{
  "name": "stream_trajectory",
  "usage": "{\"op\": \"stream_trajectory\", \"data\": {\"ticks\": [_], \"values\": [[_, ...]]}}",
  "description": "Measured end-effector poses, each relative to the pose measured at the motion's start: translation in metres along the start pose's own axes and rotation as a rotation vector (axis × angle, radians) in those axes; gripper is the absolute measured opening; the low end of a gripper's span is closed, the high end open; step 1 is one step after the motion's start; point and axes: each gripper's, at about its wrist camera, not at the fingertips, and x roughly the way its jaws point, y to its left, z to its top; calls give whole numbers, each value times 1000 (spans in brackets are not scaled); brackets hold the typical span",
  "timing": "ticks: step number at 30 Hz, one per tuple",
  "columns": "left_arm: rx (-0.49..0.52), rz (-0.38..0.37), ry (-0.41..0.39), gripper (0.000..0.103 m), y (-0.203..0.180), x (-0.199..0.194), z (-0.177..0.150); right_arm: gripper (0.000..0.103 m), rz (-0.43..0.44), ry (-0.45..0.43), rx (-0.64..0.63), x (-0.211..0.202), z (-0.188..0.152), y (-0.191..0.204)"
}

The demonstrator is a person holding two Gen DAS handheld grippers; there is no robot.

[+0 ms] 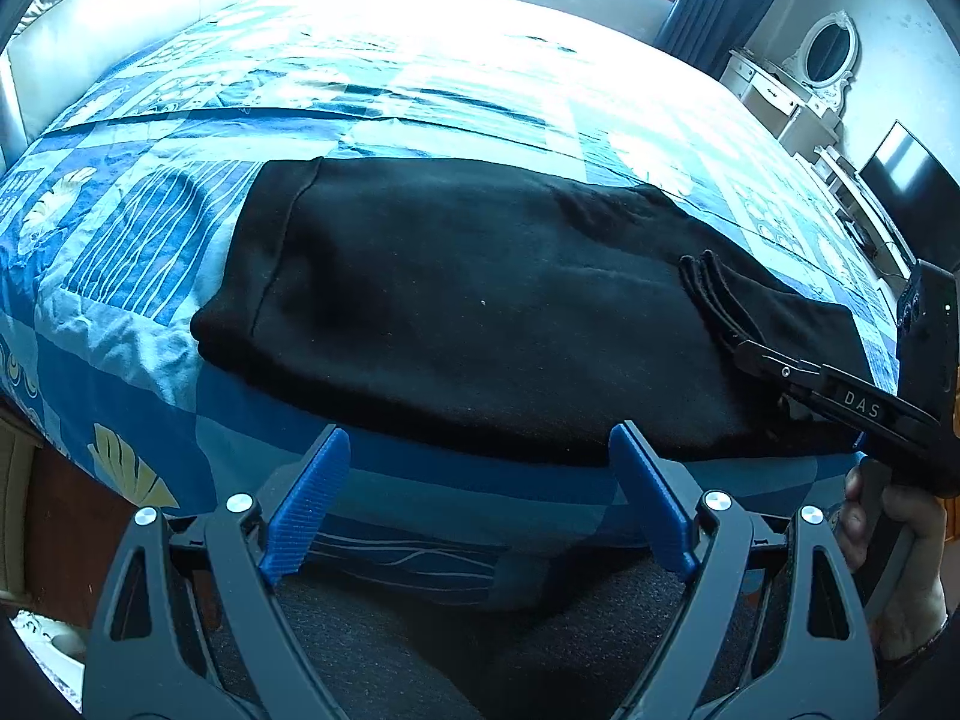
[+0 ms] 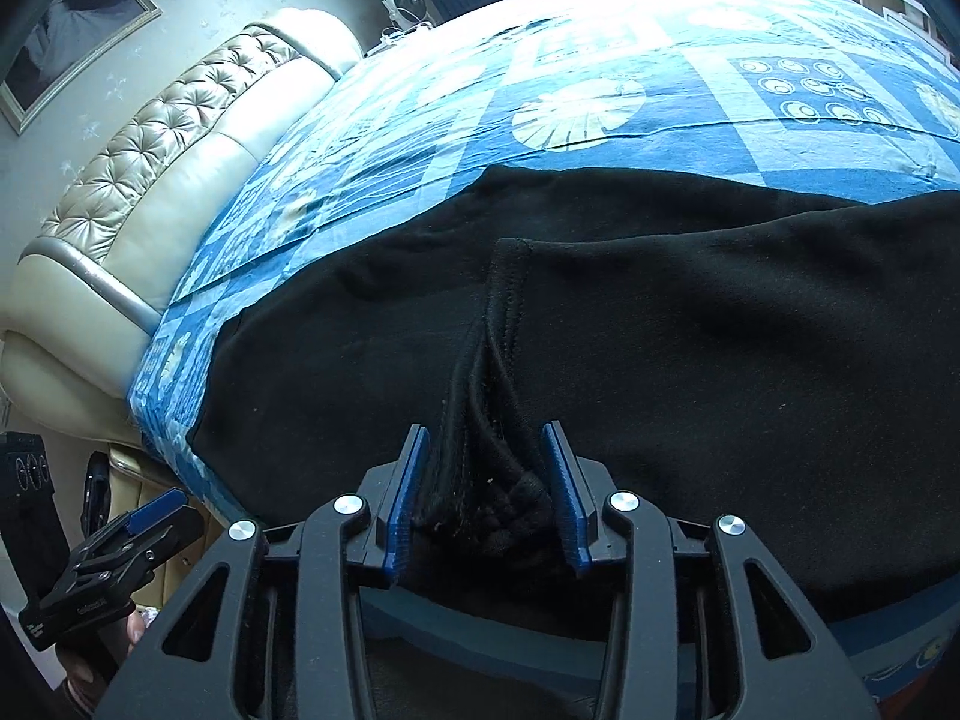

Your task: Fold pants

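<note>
Black pants [image 1: 450, 300] lie folded lengthwise across a blue patterned bedspread [image 1: 150, 252], the hem to the left in the left wrist view. My left gripper [image 1: 480, 498] hangs open over the bed's near edge, just short of the pants, with nothing between its blue pads. In the right wrist view my right gripper [image 2: 487, 480] stands part open around a bunched stack of the pants' [image 2: 690, 360] edge layers, which sits loosely between the blue pads. The same gripper [image 1: 738, 348] shows at the pants' right end in the left wrist view. My left gripper [image 2: 162, 510] also appears at the lower left.
A padded cream headboard [image 2: 150, 180] bounds one end of the bed. A white dresser with an oval mirror [image 1: 828, 54] and a dark screen [image 1: 906, 174] stand by the far wall. Bedspread [image 2: 600, 90] lies bare beyond the pants. A hand [image 1: 888, 528] grips the right tool's handle.
</note>
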Motion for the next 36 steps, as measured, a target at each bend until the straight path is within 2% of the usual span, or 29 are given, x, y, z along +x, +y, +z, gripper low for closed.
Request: {"op": "stream_trajectory", "data": {"ticks": [3,5,7,11,13,16,20,23,25,28,30,31,32,36], "values": [[0,1,0,88,0,0,0,43,33,22,-28,4,-3,10],[1,3,-1,88,0,0,0,52,37,32,-42,7,-4,15],[4,3,0,88,0,0,0,52,47,31,-35,6,-3,16],[6,7,-5,88,1,-1,-1,52,202,12,15,-17,8,11],[5,6,-6,88,2,-2,-1,52,248,-45,30,-45,20,0],[-6,0,-1,88,3,-1,-1,56,254,-172,86,-95,43,-41],[-8,-6,9,88,1,1,-1,59,170,-309,260,-143,56,-136],[-4,-14,16,88,-2,2,-3,59,65,-289,411,-139,50,-205],[2,-13,22,88,-3,4,-4,59,84,-251,491,-123,42,-237],[8,-16,34,88,-5,7,-6,59,151,-217,585,-96,31,-263],[8,-16,42,88,-6,8,-8,56,188,-215,630,-82,26,-272],[8,-18,46,88,-6,9,-8,45,203,-213,632,-78,25,-272],[9,-20,49,88,-6,10,-9,29,191,-191,631,-72,26,-273],[9,-25,57,88,-8,12,-9,24,146,-158,624,-62,28,-271]]}}
